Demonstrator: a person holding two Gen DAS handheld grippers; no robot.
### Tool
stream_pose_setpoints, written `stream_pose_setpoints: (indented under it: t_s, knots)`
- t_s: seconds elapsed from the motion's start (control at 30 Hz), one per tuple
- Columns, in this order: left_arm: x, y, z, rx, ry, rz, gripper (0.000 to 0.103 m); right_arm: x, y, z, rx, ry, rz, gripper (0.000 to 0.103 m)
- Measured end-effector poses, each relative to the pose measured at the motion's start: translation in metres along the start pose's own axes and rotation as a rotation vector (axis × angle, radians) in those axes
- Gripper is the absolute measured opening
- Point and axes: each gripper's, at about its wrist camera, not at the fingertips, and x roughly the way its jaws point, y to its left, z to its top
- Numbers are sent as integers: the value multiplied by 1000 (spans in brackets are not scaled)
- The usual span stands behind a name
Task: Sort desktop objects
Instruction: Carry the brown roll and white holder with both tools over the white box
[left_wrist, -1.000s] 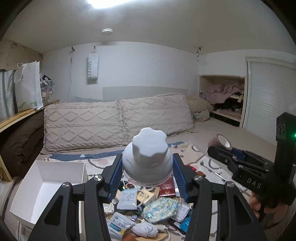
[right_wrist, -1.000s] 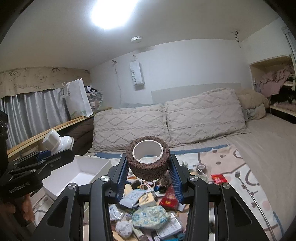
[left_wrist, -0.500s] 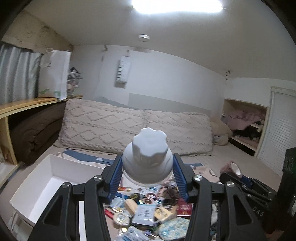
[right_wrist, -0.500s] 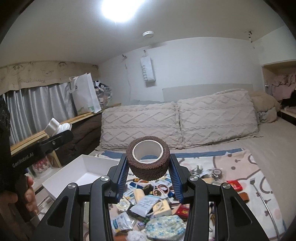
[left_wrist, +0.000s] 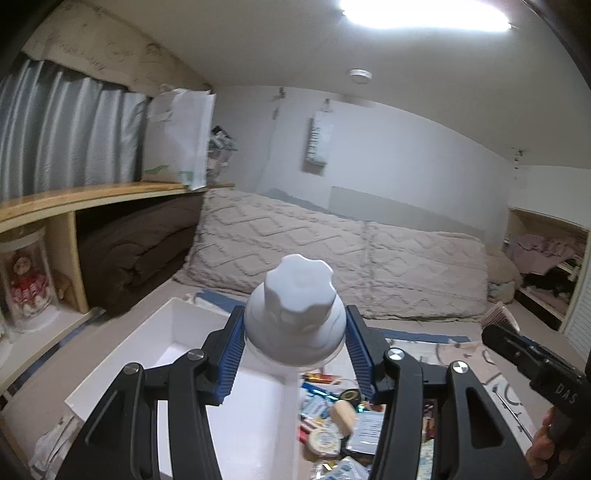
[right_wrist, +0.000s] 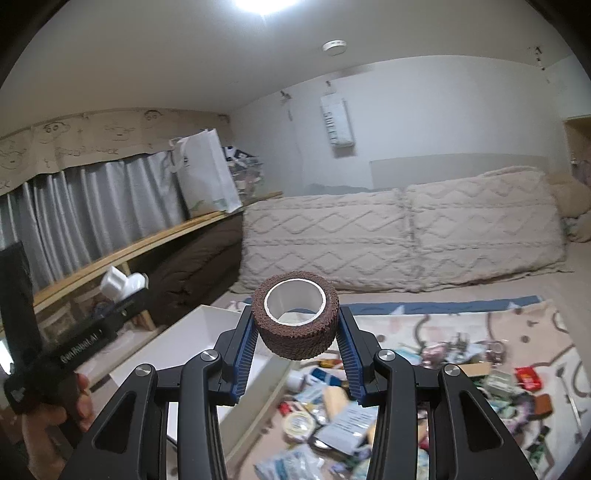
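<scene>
Left tongs (left_wrist: 295, 341) clamping white bottle (left_wrist: 295, 314), hovering directly over white box (left_wrist: 166, 332); right tongs (right_wrist: 295, 341) clamping brown tape roll (right_wrist: 295, 321), box lying left, farther.

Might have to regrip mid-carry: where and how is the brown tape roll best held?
Grip the brown tape roll across its rough outer wall, fingers on opposite sides, coming from below the open white core. The right gripper holds it that way now; the round wall gives the ribbed blue pads even contact.
</scene>
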Motion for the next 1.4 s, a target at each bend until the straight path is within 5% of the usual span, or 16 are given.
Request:
stream_pose_setpoints:
  t_s: [0.37,0.87,1.4]
  knots:
    - [9,64,-10,-115,27,95,52,39,41,-1,-43,61,76,43]
    - [13,107,-23,-223,50,113,52,80,89,1,-107,125,137,43]
    - [24,137,-33,-302,77,126,52,165,128,-23,-146,383,132,43]
